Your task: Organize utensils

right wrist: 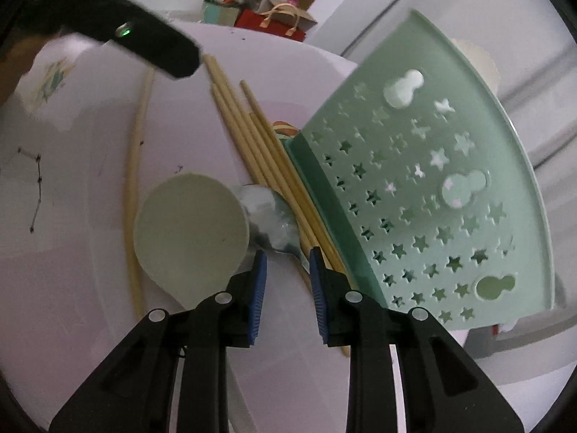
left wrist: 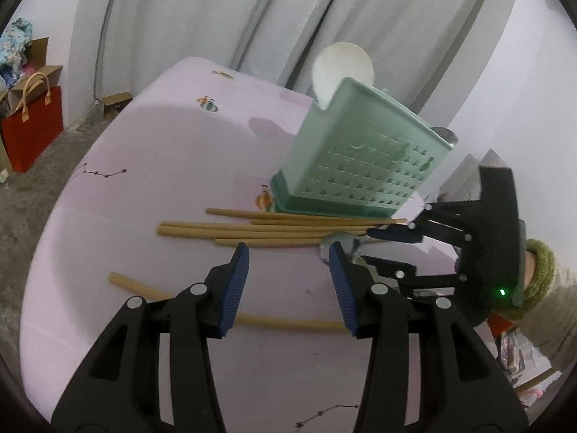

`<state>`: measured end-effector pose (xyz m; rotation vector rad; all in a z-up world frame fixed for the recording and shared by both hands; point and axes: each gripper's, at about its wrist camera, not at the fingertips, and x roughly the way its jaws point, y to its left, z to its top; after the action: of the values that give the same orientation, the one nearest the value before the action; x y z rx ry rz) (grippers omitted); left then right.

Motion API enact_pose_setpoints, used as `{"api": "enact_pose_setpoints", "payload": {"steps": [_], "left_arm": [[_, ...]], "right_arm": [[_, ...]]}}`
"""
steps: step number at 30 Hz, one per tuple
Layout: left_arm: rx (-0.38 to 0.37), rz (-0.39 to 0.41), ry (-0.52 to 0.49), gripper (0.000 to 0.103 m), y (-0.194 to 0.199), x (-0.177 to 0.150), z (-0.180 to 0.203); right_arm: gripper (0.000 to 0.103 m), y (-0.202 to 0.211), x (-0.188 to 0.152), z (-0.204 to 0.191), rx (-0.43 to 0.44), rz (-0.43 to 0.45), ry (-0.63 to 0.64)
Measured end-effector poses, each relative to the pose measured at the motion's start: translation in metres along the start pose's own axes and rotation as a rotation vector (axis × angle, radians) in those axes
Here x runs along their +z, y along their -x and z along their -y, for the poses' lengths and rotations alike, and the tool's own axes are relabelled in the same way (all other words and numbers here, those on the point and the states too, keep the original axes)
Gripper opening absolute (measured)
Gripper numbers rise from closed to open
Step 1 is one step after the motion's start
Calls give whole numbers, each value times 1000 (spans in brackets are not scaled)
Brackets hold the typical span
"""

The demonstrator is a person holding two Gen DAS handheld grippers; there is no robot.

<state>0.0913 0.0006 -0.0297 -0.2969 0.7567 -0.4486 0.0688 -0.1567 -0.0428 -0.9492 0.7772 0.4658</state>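
Observation:
A pale green perforated utensil holder (left wrist: 360,158) (right wrist: 414,195) stands on the pink tablecloth, with a white paddle (left wrist: 342,72) sticking out of its top. Several bamboo chopsticks (left wrist: 274,231) (right wrist: 259,144) lie along its base. My left gripper (left wrist: 288,249) hovers open in front of them, over one loose chopstick (left wrist: 288,323). My right gripper (right wrist: 287,252) is open beside the holder, with bare cloth showing between its pads. A metal spoon (right wrist: 270,216) (left wrist: 339,245) lies just ahead of it, its handle reaching the right pad. A pale paddle (right wrist: 191,234) sits left of the fingers.
The tablecloth (left wrist: 162,166) edge curves away at the left. On the floor stand a red paper bag (left wrist: 32,133) and cardboard boxes. White curtains hang behind the table. The left tool's black housing (right wrist: 144,43) crosses the top left of the right wrist view. A green knitted cuff (left wrist: 541,270) shows.

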Motion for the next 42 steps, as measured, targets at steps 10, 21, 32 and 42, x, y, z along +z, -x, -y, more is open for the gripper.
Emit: {"api": "enact_pose_setpoints", "payload": {"steps": [10,21,32,42], "left_arm": [[-41,-27,-29,49,2,-9,25],[-34,-43,-32,49,2,-13,30],[-30,-53,-30,49,-4,-16,29],[-25,-53,-29,49,-4,-16,30]], "right_arm": [[28,-2,-1,8,-5,2,-78],[28,-8,14,-1,-18,-3,-77],[28,-10,14,-2,-21,-4,-84],[28,-8,9,0,-21,-2,-89]]}}
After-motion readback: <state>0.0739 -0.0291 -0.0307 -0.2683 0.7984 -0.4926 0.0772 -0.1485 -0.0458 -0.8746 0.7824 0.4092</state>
